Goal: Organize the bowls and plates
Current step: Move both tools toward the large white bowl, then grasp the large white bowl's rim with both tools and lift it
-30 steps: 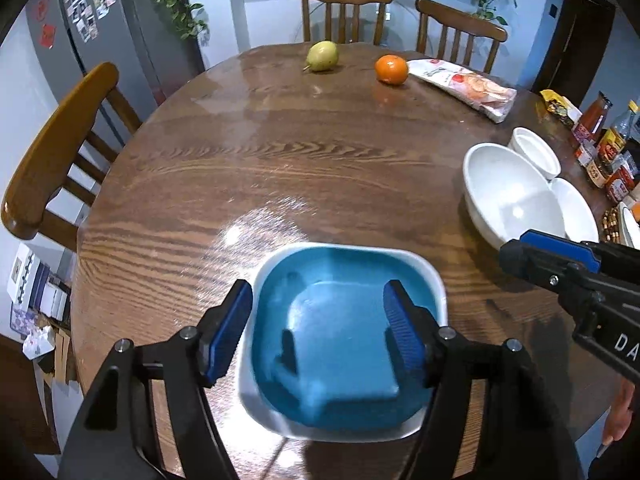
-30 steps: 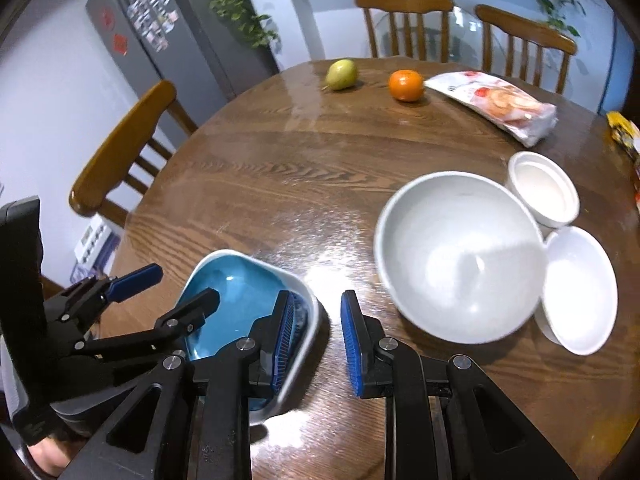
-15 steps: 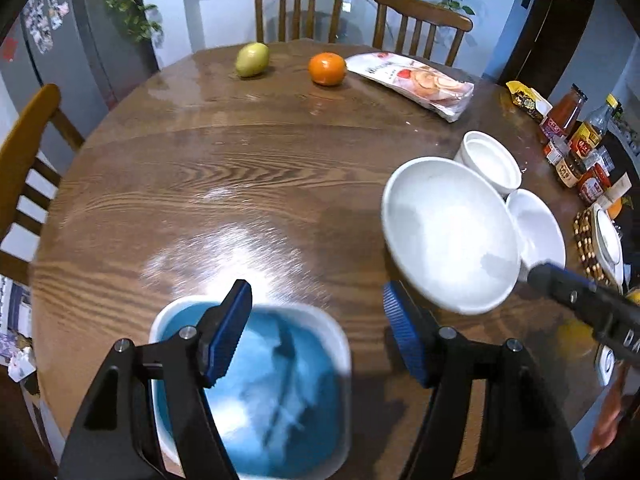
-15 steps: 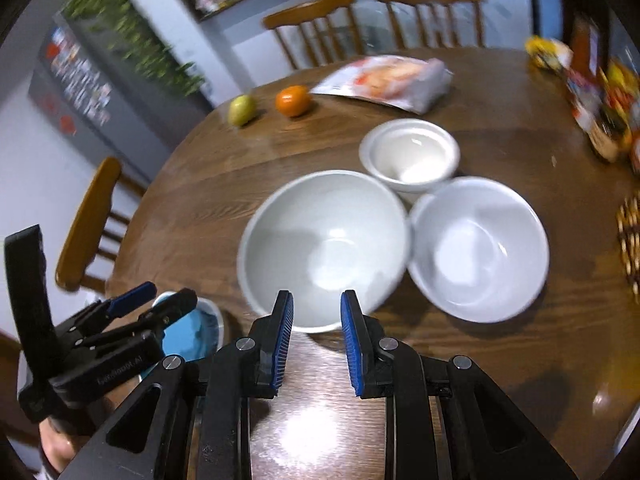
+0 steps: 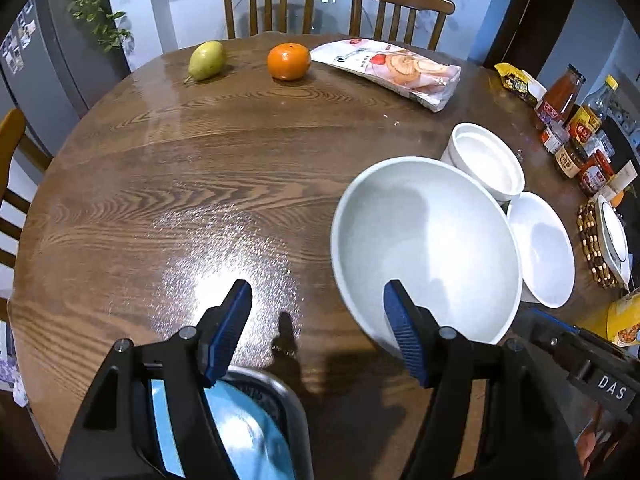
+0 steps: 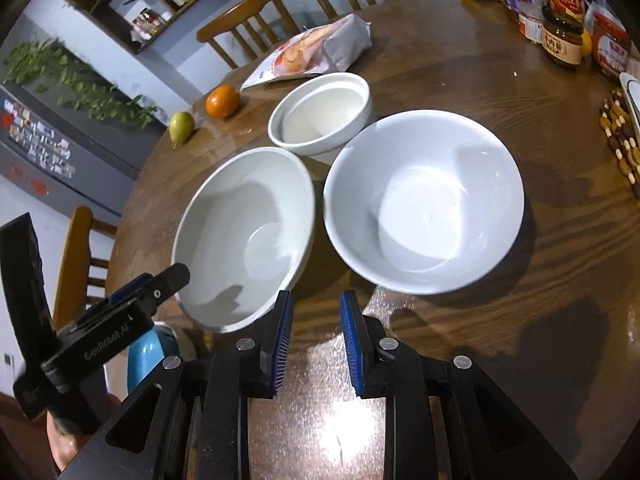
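A large grey-white bowl (image 5: pixel 424 248) (image 6: pixel 244 232) sits on the round wooden table. To its right is a white bowl (image 6: pixel 424 200) (image 5: pixel 540 248), behind them a small white straight-sided bowl (image 6: pixel 320 114) (image 5: pixel 486 160). A blue square dish (image 5: pixel 240 428) (image 6: pixel 150 350) lies at the near table edge, under my left gripper. My left gripper (image 5: pixel 316 328) is open and empty, its right finger over the large bowl's near rim. My right gripper (image 6: pixel 314 328) is narrowly open and empty, just in front of the gap between the two big bowls.
A pear (image 5: pixel 206 60), an orange (image 5: pixel 289 61) and a snack bag (image 5: pixel 388 70) lie at the far side. Sauce bottles and jars (image 5: pixel 572 132) (image 6: pixel 560 32) and a beaded trivet (image 6: pixel 622 140) crowd the right edge. Wooden chairs (image 5: pixel 272 0) ring the table.
Both grippers have swung right, away from the blue dish, toward the white bowls. The blue dish has slid to the bottom of the left view. Both stayed empty.
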`<state>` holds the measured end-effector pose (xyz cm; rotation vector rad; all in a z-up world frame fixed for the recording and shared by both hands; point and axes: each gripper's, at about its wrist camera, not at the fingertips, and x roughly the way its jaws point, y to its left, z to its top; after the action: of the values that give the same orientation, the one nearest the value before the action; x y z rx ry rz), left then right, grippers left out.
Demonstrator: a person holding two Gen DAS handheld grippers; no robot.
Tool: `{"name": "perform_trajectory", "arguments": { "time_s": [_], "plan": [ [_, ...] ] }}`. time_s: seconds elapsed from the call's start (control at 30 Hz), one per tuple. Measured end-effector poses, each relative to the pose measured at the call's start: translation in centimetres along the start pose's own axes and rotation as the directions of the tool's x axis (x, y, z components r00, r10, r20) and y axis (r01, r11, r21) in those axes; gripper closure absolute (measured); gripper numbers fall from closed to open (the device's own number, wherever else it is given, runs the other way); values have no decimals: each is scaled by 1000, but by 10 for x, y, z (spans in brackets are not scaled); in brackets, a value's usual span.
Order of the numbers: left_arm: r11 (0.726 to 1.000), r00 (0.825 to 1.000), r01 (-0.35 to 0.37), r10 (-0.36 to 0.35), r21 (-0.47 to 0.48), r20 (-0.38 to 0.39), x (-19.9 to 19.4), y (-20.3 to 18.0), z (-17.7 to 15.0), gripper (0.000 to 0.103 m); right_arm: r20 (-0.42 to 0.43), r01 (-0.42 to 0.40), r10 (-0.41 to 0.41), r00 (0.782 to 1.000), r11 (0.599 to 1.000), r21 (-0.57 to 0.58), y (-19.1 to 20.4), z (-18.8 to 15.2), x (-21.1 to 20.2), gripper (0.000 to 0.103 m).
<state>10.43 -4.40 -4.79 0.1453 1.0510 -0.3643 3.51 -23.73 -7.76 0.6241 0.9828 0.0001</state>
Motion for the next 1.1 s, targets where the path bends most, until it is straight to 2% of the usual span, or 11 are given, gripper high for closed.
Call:
{"name": "perform_trajectory", "arguments": {
  "time_s": [0.4, 0.5, 0.7, 0.77, 0.83, 0.93, 1.03, 1.1],
  "plan": [
    [1000, 1000, 0, 0, -5, -5, 12, 1, 22, 36, 20, -81, 80, 997, 995, 52, 1, 10, 0, 79],
    [1000, 1000, -3, 3, 4, -24, 20, 0, 25, 36, 10, -60, 60, 998, 997, 53, 4, 14, 7, 79],
    [1000, 998, 1, 0, 15, -65, 34, -3, 28, 38, -3, -70, 70, 998, 994, 81, 4, 20, 19, 79],
    [1000, 997, 2, -1, 23, -72, 37, -4, 28, 43, -10, -66, 67, 998, 995, 75, 8, 21, 22, 79],
    [1000, 997, 10, -8, 24, -83, 39, -5, 28, 64, -17, -62, 63, 998, 996, 60, 11, 22, 25, 79],
    [999, 995, 21, -19, 29, -98, 42, -5, 28, 76, -20, -48, 49, 999, 998, 27, 17, 24, 27, 79],
    [999, 995, 22, -18, 44, -100, 42, -6, 28, 80, -21, -41, 41, 999, 999, 10, 19, 26, 28, 80],
    [999, 996, 25, -20, 48, -92, 39, -6, 27, 81, -20, -26, 26, 999, 1000, -3, 20, 25, 28, 85]
  ]
}}
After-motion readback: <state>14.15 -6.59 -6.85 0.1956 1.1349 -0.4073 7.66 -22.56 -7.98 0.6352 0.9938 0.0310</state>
